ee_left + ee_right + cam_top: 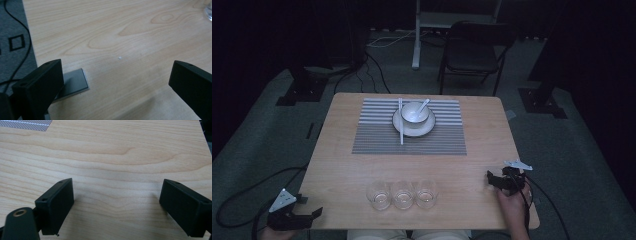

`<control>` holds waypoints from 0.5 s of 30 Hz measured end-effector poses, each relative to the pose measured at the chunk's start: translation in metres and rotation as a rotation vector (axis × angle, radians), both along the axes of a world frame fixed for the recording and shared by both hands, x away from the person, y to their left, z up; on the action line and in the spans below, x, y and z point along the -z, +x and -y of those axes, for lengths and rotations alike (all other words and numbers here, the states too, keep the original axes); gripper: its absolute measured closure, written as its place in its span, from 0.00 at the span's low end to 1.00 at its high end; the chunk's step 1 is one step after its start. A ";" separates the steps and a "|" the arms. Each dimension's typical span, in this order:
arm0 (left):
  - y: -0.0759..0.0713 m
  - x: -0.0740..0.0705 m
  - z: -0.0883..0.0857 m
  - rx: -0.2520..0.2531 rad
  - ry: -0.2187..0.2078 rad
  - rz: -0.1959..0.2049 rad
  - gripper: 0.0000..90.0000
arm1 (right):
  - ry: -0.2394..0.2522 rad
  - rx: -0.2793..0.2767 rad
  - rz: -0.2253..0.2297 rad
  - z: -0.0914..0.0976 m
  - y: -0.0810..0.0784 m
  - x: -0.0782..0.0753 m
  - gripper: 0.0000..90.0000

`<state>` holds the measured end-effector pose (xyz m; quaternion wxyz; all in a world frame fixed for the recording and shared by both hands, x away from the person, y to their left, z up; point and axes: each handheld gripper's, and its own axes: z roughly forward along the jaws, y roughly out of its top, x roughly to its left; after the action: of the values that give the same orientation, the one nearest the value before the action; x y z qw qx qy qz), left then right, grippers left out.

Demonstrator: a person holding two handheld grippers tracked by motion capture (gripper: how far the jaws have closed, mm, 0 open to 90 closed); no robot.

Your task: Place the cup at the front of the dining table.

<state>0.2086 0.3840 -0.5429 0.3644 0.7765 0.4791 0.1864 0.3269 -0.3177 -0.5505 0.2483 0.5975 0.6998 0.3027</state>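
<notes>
My left gripper (309,212) sits at the table's near left corner, jaws wide apart with only bare wood between them (117,82). My right gripper (493,181) rests near the front right edge, held by a hand (513,207), also open over bare wood (116,205). Three clear glasses (402,194) stand in a row at the front middle, between the two grippers. Farther back, a white bowl (414,113) with a spoon (424,104) sits on a white plate (428,128) on a striped placemat (377,137). White chopsticks (401,125) lie beside the plate.
The wooden table (347,165) ends close to both grippers. A grey plate (75,83) sticks out at the table's left edge under the left jaw. A dark chair (474,52) and a white stand (417,35) are behind the table, with cables (242,195) on the floor.
</notes>
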 end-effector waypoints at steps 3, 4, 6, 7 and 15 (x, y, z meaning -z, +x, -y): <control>-0.002 -0.007 -0.003 0.012 -0.003 -0.004 0.00 | 0.000 0.000 0.000 0.000 0.000 0.000 0.13; -0.002 -0.007 -0.003 0.012 -0.003 -0.004 0.00 | 0.000 0.000 0.000 0.000 0.000 0.000 0.13; -0.003 -0.010 -0.003 0.010 0.014 -0.002 0.00 | 0.000 0.000 0.000 0.000 0.000 0.000 0.13; -0.003 -0.010 -0.003 0.015 0.019 -0.011 0.00 | 0.000 0.000 0.000 0.000 0.000 0.000 0.13; -0.006 -0.006 -0.004 0.049 0.025 -0.043 0.00 | 0.000 0.000 0.000 0.000 0.000 0.000 0.13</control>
<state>0.2029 0.3880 -0.5374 0.3486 0.7963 0.4654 0.1667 0.3269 -0.3177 -0.5505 0.2483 0.5975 0.6997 0.3027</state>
